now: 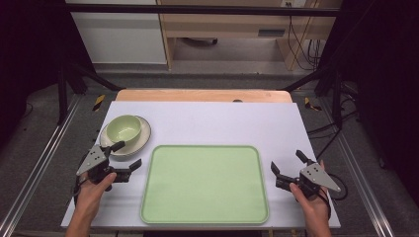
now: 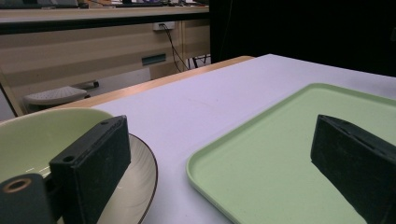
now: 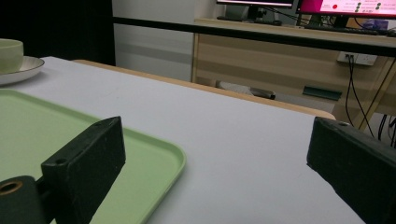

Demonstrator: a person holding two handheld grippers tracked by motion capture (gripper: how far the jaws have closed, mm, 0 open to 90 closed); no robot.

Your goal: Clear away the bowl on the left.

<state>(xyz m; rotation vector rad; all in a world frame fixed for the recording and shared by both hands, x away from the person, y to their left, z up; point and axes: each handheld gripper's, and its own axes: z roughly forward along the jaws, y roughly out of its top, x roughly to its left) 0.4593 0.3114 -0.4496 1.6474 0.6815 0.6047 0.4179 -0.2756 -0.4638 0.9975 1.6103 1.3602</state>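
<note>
While low, both hands flank tray (image 1: 204, 183)

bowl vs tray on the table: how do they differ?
The bowl is round and deep; the tray is a flat rounded rectangle with a low rim. The bowl is far smaller than the tray. The bowl sits on a cream plate at the table's back left, by the left gripper; the tray lies straight on the white tabletop, centred between both grippers. Both are pale green and empty.
</note>
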